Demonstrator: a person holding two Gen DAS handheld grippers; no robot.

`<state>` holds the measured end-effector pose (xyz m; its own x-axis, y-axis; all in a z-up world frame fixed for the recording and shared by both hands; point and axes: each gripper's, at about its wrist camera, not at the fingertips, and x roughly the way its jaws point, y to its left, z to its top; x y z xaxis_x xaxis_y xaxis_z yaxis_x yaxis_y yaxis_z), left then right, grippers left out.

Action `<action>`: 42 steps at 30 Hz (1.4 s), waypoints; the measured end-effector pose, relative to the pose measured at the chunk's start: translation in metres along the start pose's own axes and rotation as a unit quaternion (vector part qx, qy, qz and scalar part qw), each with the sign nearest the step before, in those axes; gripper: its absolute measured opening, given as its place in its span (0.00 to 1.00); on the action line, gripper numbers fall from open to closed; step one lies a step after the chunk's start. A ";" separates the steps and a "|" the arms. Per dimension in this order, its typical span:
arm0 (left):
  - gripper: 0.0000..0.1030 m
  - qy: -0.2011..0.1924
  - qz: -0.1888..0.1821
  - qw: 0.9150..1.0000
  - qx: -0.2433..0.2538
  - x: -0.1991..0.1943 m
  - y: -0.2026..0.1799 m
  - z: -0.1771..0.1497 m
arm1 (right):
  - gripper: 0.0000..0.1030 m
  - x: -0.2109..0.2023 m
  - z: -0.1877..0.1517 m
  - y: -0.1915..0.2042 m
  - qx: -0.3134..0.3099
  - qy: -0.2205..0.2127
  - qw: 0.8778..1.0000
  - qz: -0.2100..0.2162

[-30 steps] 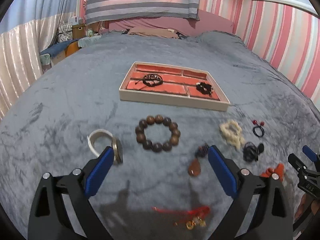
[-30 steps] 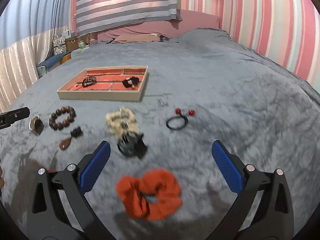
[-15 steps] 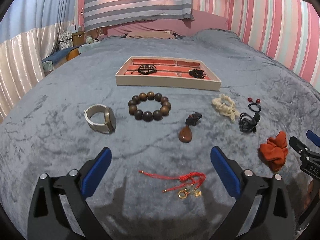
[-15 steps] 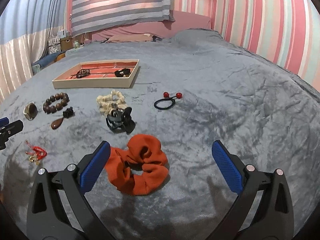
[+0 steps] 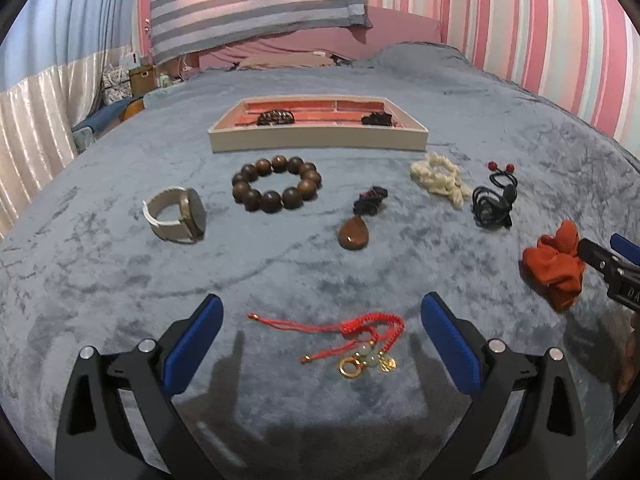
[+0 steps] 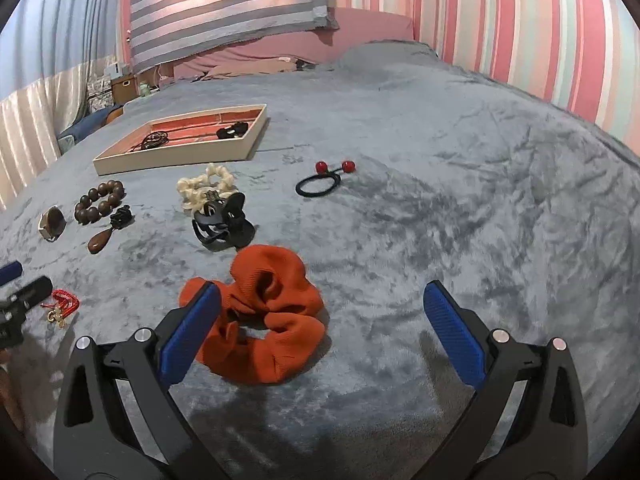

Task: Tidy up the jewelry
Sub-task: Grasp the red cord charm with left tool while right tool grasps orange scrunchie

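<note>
both grippers pulled back, lower | left gripper (image 5: 322,334) jaws spread over red cord bracelet (image 5: 352,334) | right gripper (image 6: 322,318) jaws spread by orange scrunchie (image 6: 264,312)

Right gripper (image 5: 618,276): seen from the left wrist view at the far right edge, its black body carries pale raised letters that read "DA"; the remainder runs out of the picture.
Other things: no readable text, number or brand shows on the tray, the jewelry or the walls in either view.
</note>
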<state>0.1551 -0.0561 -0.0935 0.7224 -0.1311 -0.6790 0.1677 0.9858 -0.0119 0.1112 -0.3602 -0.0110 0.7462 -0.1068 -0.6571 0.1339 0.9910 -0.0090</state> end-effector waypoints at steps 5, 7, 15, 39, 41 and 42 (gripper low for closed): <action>0.94 0.022 -0.018 1.000 -0.004 0.010 -0.001 -0.004 | 0.94 0.011 -0.003 0.001 -0.003 0.021 1.000 -0.003; 0.93 0.027 -0.022 0.999 0.000 0.013 -0.003 -0.005 | 0.93 0.014 -0.004 0.002 -0.008 0.026 1.000 -0.004; 0.73 0.047 -0.047 0.998 0.012 0.026 -0.008 -0.005 | 0.89 0.025 -0.008 0.006 -0.020 0.049 0.999 -0.007; 0.11 0.038 -0.063 0.997 0.003 0.019 -0.006 -0.014 | 0.44 0.043 -0.013 0.002 -0.008 0.096 0.994 0.046; 0.11 0.037 -0.065 0.997 0.003 0.019 -0.006 -0.014 | 0.38 0.043 -0.013 0.003 -0.010 0.097 0.994 0.049; 0.11 0.037 -0.067 0.997 0.002 0.019 -0.006 -0.014 | 0.36 0.044 -0.013 0.004 -0.011 0.097 0.994 0.050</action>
<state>0.1583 -0.0628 -0.1165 0.6424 -0.2524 -0.7236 0.2618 0.9597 -0.1024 0.1354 -0.3600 -0.0498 0.6150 0.0075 -0.7885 0.0492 0.9976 0.0479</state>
